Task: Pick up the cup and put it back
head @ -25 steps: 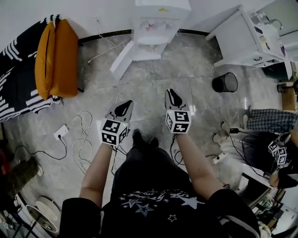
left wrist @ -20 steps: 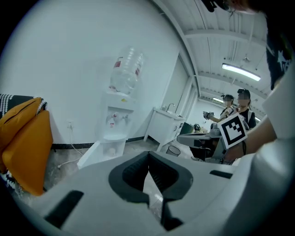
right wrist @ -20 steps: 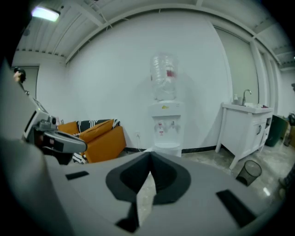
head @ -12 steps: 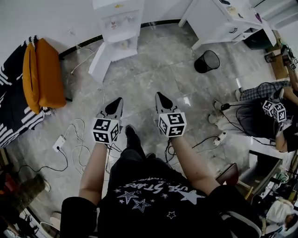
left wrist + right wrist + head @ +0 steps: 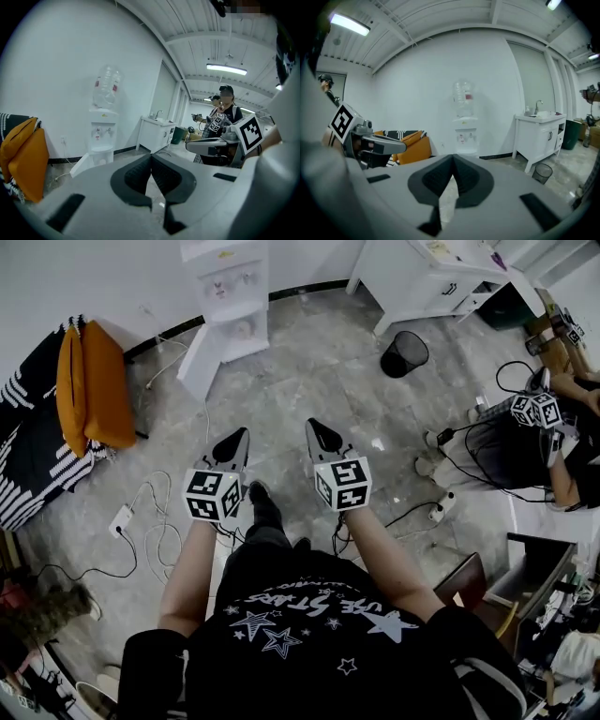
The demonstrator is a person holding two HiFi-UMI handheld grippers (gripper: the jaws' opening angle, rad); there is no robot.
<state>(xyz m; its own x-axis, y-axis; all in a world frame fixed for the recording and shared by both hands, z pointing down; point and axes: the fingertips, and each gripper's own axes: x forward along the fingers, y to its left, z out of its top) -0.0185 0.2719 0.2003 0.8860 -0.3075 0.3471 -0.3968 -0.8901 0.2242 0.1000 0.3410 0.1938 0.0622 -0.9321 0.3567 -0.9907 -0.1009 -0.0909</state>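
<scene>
A grey marble-patterned floor (image 5: 309,381) runs up to a white wall, where a white water dispenser (image 5: 228,296) stands with its bottle on top. To its right are a white sink cabinet (image 5: 427,277) and a black mesh wastebasket (image 5: 404,353).

The left gripper (image 5: 151,157) has its 2 dark ribbed pads (image 5: 136,176) pressed together at the tips, with nothing between them. The right gripper (image 5: 453,157) is clenched the same way, pads (image 5: 466,177) meeting in a point and nothing gripped. Both point forward and slightly down toward the dispenser, side by side and apart, above bare floor.

Behind each set of jaws sits a marker cube (image 5: 211,495), then the person's bare forearm (image 5: 192,563) and a black shirt with white stars (image 5: 309,615). A dark shoe (image 5: 262,504) shows on the floor between the arms.

Left of the left gripper, white cables (image 5: 164,521) and a power strip (image 5: 122,519) lie on the floor. Further left, 2 orange cushions (image 5: 94,385) lean on a black-and-white striped cover (image 5: 28,456). At the right edge, another person (image 5: 562,437) holds grippers with marker cubes of their own.

Where the cup is cannot be told from any of these views.
</scene>
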